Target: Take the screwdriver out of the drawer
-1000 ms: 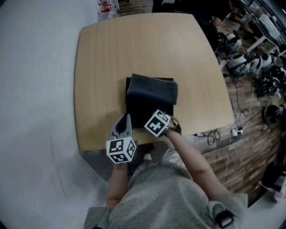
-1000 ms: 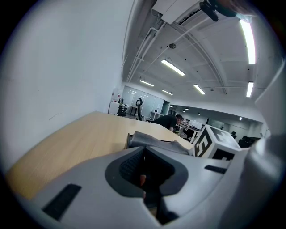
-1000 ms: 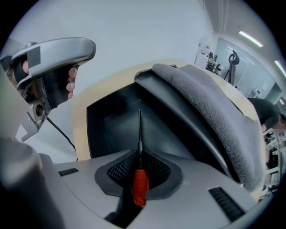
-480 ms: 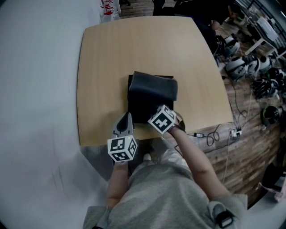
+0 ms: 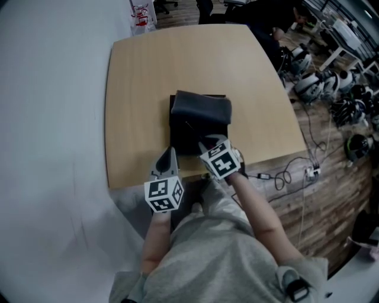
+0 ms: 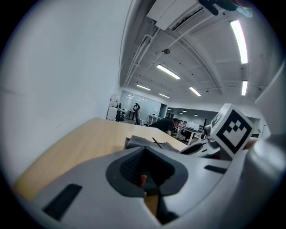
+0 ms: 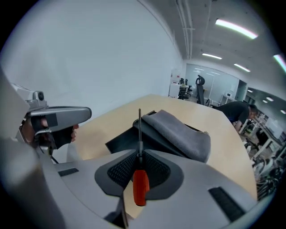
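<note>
My right gripper [image 7: 139, 155] is shut on a screwdriver [image 7: 140, 187] with a red handle, whose thin metal shaft sticks up past the jaws. In the head view this gripper [image 5: 206, 144] hangs just above the near end of the open drawer [image 5: 182, 141]. The drawer belongs to a dark box [image 5: 200, 109] with a grey cloth [image 7: 181, 130] draped over its top. My left gripper [image 5: 169, 156] hovers at the table's near edge, left of the drawer, its jaws together and empty. In the left gripper view [image 6: 144, 153] the box [image 6: 145, 142] lies ahead.
The light wooden table [image 5: 148, 77] is bare around the box. A white and red item [image 5: 141, 10] stands beyond its far left corner. Cables [image 5: 284, 176] and equipment [image 5: 323, 83] lie on the wood floor to the right. A white wall runs along the left.
My right gripper has risen out of the drawer with the screwdriver and tilted more upright. The left gripper has drifted slightly up and along the table edge.
</note>
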`<action>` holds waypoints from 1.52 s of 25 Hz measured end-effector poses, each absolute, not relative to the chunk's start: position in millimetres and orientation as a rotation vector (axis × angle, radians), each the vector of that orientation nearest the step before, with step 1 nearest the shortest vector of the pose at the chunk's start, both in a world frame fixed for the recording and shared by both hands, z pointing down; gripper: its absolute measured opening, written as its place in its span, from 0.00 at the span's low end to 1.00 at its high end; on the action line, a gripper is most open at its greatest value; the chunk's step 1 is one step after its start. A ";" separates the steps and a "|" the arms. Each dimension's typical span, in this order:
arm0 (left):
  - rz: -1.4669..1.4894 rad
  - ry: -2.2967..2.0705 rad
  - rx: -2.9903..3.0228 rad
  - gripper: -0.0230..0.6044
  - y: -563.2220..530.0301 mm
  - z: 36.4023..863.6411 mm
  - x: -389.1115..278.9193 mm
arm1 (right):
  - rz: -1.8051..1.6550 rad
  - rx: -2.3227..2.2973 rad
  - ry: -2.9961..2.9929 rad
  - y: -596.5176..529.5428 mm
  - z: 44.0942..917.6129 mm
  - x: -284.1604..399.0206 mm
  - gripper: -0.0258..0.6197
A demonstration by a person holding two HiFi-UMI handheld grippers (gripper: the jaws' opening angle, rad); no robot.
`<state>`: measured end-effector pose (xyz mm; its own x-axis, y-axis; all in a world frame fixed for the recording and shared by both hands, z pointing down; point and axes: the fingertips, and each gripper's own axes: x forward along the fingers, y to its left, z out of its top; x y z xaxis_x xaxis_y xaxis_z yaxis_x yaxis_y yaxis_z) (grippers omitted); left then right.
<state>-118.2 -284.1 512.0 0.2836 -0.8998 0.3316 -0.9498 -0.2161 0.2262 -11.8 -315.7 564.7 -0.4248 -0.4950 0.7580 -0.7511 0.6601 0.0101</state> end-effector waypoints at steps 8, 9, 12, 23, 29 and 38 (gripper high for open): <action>0.187 -1.635 2.235 0.04 -255.2 501.1 -110.1 | 0.388 1.211 -2.230 -284.2 525.6 2.7 0.12; 0.185 -1.632 2.243 0.04 -251.3 499.0 -108.1 | 0.383 1.234 -2.244 -279.0 520.8 5.6 0.12; 0.182 -1.619 2.267 0.04 -240.3 493.6 -105.1 | 0.368 1.296 -2.276 -264.3 508.7 10.3 0.12; 0.167 -1.584 2.326 0.04 -197.6 487.3 -100.0 | 0.339 1.426 -2.371 -209.2 489.4 10.3 0.12; 0.166 -1.567 2.337 0.04 -184.7 486.7 -99.7 | 0.348 1.447 -2.397 -192.7 491.1 6.2 0.12; 0.173 -1.559 2.342 0.04 -188.7 484.7 -100.8 | 0.291 1.442 -2.450 -196.9 478.3 -3.3 0.12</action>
